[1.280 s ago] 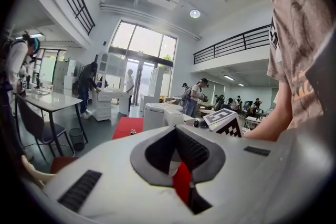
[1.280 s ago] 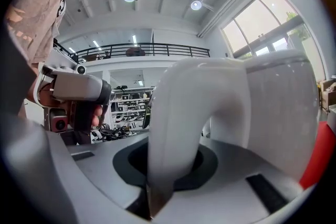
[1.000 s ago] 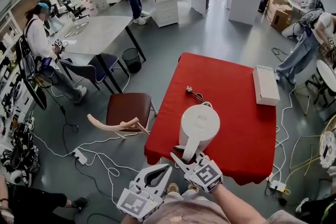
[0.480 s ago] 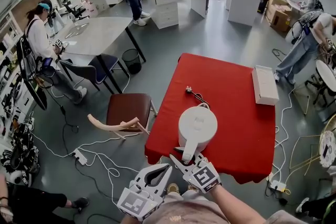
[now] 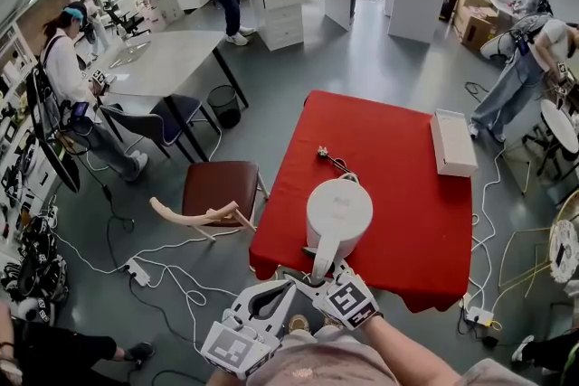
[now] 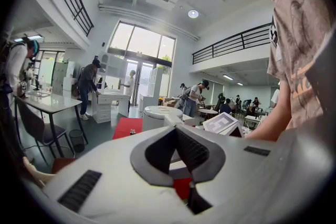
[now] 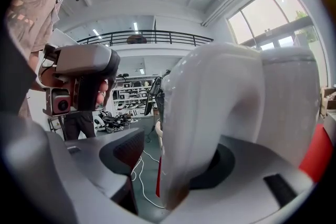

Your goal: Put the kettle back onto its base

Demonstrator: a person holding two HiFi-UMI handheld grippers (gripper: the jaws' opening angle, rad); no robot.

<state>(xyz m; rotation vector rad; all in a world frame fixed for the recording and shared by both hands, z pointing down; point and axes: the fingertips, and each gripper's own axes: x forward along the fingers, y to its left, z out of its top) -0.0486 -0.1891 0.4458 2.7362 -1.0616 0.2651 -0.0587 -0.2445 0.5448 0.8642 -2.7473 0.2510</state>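
A white electric kettle (image 5: 339, 211) stands upright near the front edge of the red table (image 5: 425, 194). Whatever it rests on is hidden beneath it, and a black cord with a plug (image 5: 331, 161) runs out behind it. The kettle's handle (image 7: 210, 113) points towards me and sits between the jaws of my right gripper (image 5: 321, 274). Those jaws have just been opening: the handle leans on one pad while the other pad (image 7: 126, 148) stands clear of it. My left gripper (image 5: 271, 303) hangs shut and empty off the table's front left corner, and the kettle (image 6: 160, 115) shows beyond it.
A flat white box (image 5: 450, 142) lies at the table's right edge. A brown chair (image 5: 220, 185) and a tipped wooden chair frame (image 5: 194, 217) stand left of the table. Cables and a power strip (image 5: 137, 269) trail on the floor. Several people work at other tables.
The right gripper's jaws have spread apart and let go of the kettle's handle. The kettle has settled upright on the table. The left gripper has not moved.
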